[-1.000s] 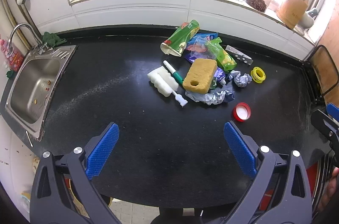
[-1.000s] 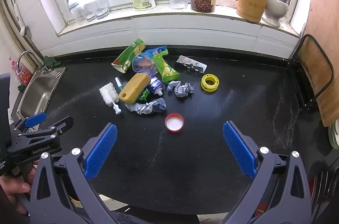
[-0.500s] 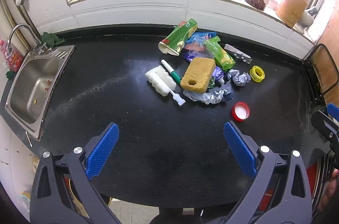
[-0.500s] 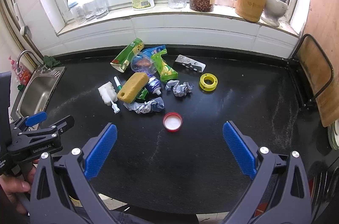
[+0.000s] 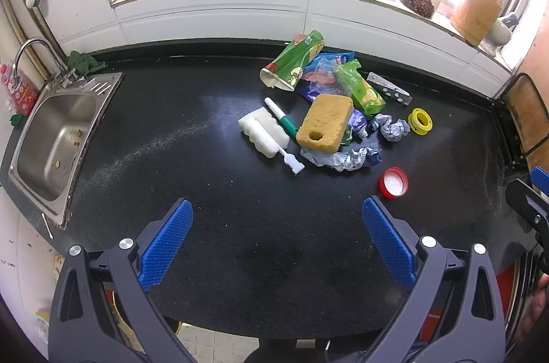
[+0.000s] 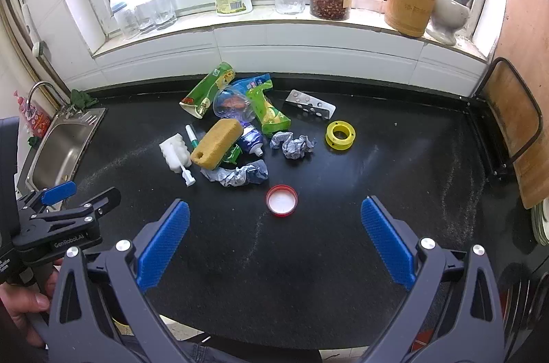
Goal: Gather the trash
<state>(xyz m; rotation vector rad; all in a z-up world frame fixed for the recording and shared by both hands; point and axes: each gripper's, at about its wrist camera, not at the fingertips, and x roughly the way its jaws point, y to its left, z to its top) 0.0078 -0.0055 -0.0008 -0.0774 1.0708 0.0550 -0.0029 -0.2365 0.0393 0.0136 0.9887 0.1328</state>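
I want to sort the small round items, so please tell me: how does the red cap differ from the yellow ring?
The red cap is red with a white, closed inside; the yellow ring is yellow with an open hole through its middle. The cap lies alone, nearest the right gripper; the ring lies farther back, beside the crumpled paper. Both are round, lie flat on the black counter, and neither is held.

Both grippers are black with blue ribbed pads (image 6: 163, 244) and silver screws; left gripper (image 6: 80, 196) reads "GenRobot.AI".
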